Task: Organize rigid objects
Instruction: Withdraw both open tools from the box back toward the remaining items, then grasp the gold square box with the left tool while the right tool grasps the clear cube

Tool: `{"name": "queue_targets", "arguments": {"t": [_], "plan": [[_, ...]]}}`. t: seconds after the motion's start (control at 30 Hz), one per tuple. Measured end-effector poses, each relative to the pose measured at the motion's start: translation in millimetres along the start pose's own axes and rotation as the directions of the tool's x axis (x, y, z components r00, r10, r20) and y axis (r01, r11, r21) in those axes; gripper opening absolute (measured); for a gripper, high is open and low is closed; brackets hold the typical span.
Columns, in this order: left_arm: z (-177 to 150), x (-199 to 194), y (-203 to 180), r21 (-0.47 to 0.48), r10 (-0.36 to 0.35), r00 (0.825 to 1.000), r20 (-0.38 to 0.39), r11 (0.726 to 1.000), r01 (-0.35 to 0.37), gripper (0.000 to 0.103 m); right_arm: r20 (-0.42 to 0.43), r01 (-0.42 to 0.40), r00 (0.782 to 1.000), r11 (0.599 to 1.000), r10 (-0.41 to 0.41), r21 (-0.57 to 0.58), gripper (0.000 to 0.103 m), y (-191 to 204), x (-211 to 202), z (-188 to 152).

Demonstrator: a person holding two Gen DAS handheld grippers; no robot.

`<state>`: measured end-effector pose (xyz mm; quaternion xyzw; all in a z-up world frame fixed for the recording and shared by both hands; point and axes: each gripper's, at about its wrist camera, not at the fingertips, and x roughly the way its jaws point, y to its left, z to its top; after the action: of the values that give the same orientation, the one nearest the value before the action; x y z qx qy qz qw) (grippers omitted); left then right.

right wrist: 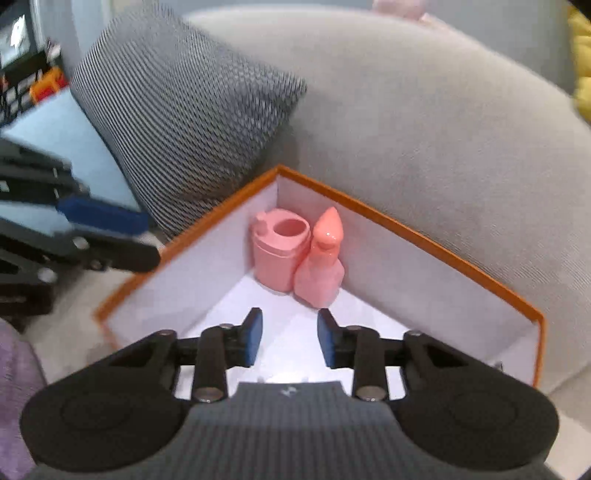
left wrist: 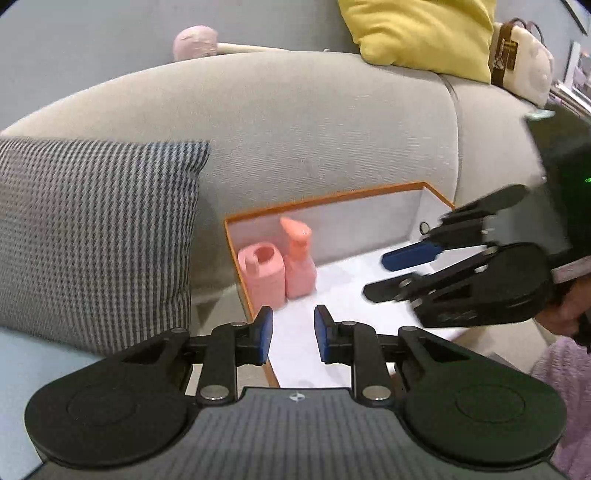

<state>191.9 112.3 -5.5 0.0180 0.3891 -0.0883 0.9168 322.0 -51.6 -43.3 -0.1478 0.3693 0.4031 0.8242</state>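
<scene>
Left gripper [left wrist: 293, 334]: jaws apart with nothing between them, blue pads facing each other across a clear gap; it sits over the near left edge of the box
Right gripper [right wrist: 290, 338]: jaws also spread and empty, hanging over the white floor of the box; seen from the left wrist view [left wrist: 400, 271] it comes in from the right, tilted, fingers pointing left
Box [left wrist: 325, 201]: shallow, orange rim, white inside, resting on the sofa seat; its open floor lies just ahead of both sets of jaws
Pink jar [right wrist: 281, 248]: stands upright in the far corner of the box, ahead of the right jaws and a little left of their gap; its round mouth faces up
Pink spray bottle [right wrist: 322, 260]: upright, touching the jar's right side, tucked against the far wall, straight ahead of the right jaws and clear of them
Same pair from the left wrist: jar [left wrist: 261, 278] and bottle [left wrist: 301, 258] sit ahead of the left jaws, near the left wall
Striped cushion [left wrist: 92, 236]: leans on the sofa left of the left jaws, just beside the box
Sofa [left wrist: 295, 122]: grey, its backrest rises behind the box
Yellow cushion [left wrist: 421, 33]: on top of the backrest, far ahead and to the right
</scene>
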Motion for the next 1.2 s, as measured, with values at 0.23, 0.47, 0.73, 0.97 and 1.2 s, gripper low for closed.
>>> {"name": "queue_targets", "arguments": {"t": [0.23,0.47,0.73,0.97,1.2], "plan": [[-58,-7,1,-0.106,0.049,0.997,-0.059,0.993,-0.055,0.032,0.103,-0.054,0.994,0.988,0.04,0.146,0.042,30,-59,-52],[-117,0,-5,-0.175,0.102,0.986,-0.134,0.977,-0.124,0.055,0.017,-0.043,0.999,0.96,0.04,0.277,0.043,60,-40,-106],[-130,31,-7,-0.155,0.126,0.979,-0.162,0.976,-0.151,0.08,-0.136,0.034,0.991,0.935,0.016,0.354,0.052,64,1,-132],[-135,45,-9,-0.169,0.092,0.973,-0.209,0.977,-0.129,0.081,-0.174,0.056,0.985,0.921,0.013,0.386,0.055,58,9,-138],[-138,50,-4,-0.208,0.052,0.977,-0.206,0.973,-0.096,0.085,-0.205,0.048,0.978,0.918,0.037,0.393,0.058,58,25,-137]]}}
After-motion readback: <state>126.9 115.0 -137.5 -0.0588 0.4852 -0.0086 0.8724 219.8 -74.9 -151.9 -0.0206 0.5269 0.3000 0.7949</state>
